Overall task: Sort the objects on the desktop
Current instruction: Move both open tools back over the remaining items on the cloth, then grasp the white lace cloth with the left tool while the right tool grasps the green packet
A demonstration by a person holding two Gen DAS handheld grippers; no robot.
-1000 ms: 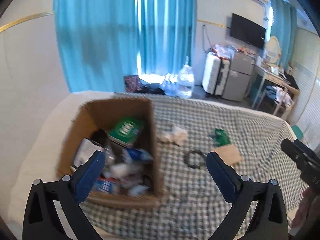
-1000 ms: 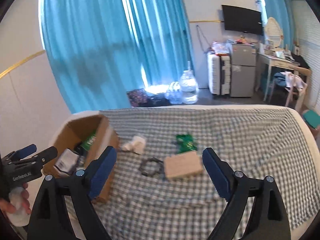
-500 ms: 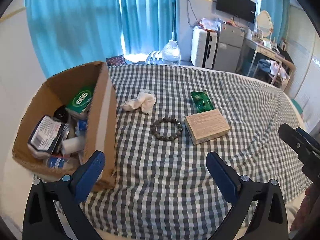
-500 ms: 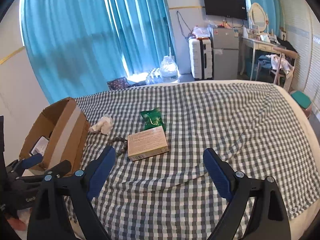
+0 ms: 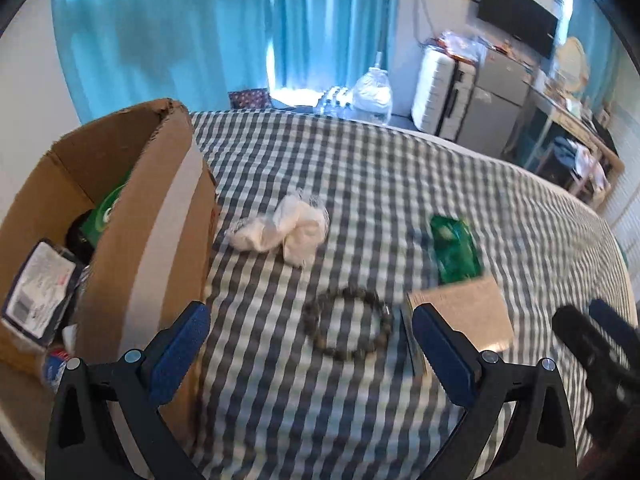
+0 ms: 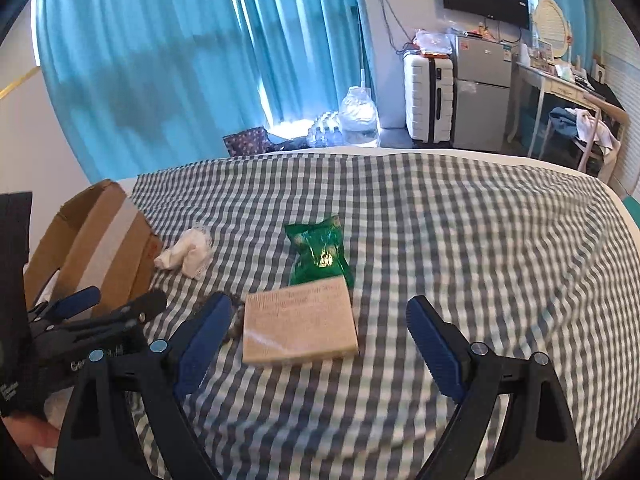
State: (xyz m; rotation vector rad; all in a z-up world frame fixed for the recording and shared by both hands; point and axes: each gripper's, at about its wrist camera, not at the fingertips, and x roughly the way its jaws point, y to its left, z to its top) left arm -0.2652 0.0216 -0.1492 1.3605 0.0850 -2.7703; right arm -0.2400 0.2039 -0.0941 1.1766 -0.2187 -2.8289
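On the checked cloth lie a bead bracelet (image 5: 347,323), a tan flat box (image 5: 464,316) (image 6: 299,325), a green foil packet (image 5: 454,250) (image 6: 319,254) and a crumpled white cloth (image 5: 286,230) (image 6: 186,253). A cardboard box (image 5: 132,232) (image 6: 92,248) with several items inside stands at the left. My left gripper (image 5: 310,350) is open and empty, just above and before the bracelet. My right gripper (image 6: 318,346) is open and empty, just before the tan box. The bracelet is mostly hidden in the right wrist view.
The checked cloth (image 6: 460,248) covers a wide surface that drops off at the far and right edges. Beyond it are blue curtains (image 6: 180,60), water bottles on the floor (image 6: 358,120), a white suitcase (image 6: 428,100) and a small fridge (image 6: 482,92).
Both grippers have moved forward and lower toward the objects: the left one now sits over the bracelet, the right one close to the tan box. Both stay open.
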